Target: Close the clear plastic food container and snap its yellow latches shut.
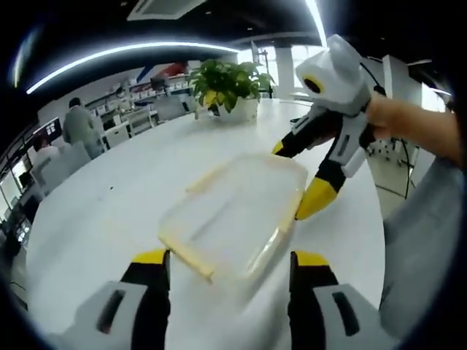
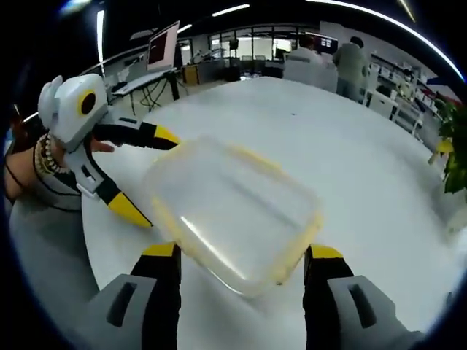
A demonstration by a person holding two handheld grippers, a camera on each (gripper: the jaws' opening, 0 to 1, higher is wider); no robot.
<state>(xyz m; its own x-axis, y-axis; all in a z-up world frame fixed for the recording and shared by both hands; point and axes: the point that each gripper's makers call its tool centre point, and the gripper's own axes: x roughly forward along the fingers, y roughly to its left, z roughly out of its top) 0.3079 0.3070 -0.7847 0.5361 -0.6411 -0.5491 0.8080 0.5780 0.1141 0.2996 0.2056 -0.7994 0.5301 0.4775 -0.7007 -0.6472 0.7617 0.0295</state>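
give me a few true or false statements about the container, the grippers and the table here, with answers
1. The clear plastic container lies on a white table. True.
2. Both grippers are clamped shut on the container. False: the left gripper and the right gripper both have their jaws spread wide, with the container between them.
3. A potted plant stands on the far part of the table in the left gripper view. True.
4. The container's trim is red. False: its latches and edges look yellow.
5. The table is square with sharp corners. False: its visible edge curves round.
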